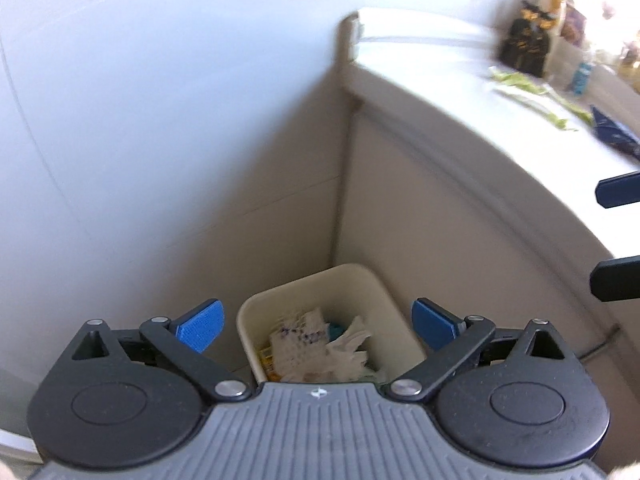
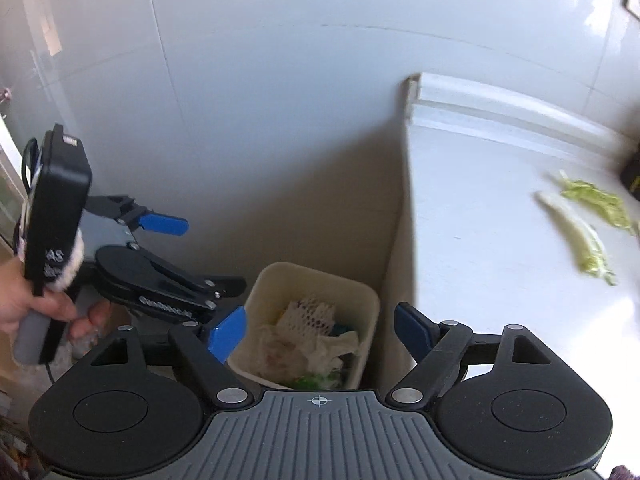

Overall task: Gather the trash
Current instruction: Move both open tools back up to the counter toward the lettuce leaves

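A cream trash bin [image 1: 348,269] [image 2: 320,271] stands on the floor in the corner between the wall and the counter's side. It holds crumpled white paper [image 1: 348,346] and a white foam net [image 2: 310,312]. My left gripper [image 1: 316,328] hangs above the bin, open, with nothing between its blue pads. My right gripper [image 2: 320,332] is also open and empty over the bin. In the right wrist view a hand [image 2: 24,304] holds the left gripper [image 2: 196,252] at the left. The right gripper's dark fingers [image 1: 618,188] show at the left wrist view's right edge.
A white counter [image 2: 480,200] runs along the right, with green vegetable scraps [image 2: 592,200] [image 1: 520,80] on it. A dark blue wrapper [image 1: 612,132] lies near its edge. Dark bottles and jars [image 1: 524,40] stand at the back. A pale wall [image 1: 160,120] closes the left.
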A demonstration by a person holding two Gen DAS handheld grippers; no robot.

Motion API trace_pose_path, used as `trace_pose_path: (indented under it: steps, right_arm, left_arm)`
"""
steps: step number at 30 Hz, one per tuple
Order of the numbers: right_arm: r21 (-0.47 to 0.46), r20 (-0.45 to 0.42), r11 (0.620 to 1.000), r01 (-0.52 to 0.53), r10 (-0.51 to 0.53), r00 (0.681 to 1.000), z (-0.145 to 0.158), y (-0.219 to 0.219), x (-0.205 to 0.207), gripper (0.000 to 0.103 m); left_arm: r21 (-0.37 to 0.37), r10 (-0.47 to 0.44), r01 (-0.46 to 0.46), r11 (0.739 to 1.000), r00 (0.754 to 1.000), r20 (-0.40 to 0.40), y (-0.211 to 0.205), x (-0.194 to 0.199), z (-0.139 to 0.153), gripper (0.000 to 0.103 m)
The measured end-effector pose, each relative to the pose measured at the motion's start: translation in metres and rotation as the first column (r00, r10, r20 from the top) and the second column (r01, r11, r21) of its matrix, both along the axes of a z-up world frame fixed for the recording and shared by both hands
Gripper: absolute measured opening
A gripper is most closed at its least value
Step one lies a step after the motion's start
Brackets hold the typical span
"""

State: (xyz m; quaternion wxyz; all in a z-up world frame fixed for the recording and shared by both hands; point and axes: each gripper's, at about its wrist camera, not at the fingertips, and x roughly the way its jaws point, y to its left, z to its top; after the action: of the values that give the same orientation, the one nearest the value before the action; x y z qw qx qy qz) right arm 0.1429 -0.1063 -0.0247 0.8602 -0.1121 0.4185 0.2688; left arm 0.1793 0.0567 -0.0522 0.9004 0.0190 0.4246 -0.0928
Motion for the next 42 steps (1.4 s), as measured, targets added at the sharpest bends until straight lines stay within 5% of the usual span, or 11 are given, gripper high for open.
trace_pose_path:
  steps: [12,26,36,42]
  right_arm:
    - [-0.028,0.135,0.996,0.089,-0.085,0.987,0.024,-0.089,-0.019,0.088]
    - [-0.068,0.221,0.933,0.354,-0.332,0.917,0.026,-0.236,0.004,0.093]
    - [-0.066,0.235,0.883,0.464,-0.438,0.868,0.015,-0.300,0.037,0.094]
    - [0.003,0.204,0.861,0.509,-0.499,0.842,0.015,-0.322,0.077,0.094]
  left_arm:
    - [-0.026,-0.136,0.139,0.990,0.986,0.098,-0.048,-0.002,0.038,0.102]
    - [-0.044,-0.250,0.265,0.963,0.944,0.215,-0.125,0.023,0.065,0.102]
    - [0.063,-0.345,0.341,0.938,0.899,0.271,-0.185,0.064,0.064,0.102]
    - [0.090,-0.342,0.329,0.940,0.903,0.262,-0.209,0.110,0.056,0.102]
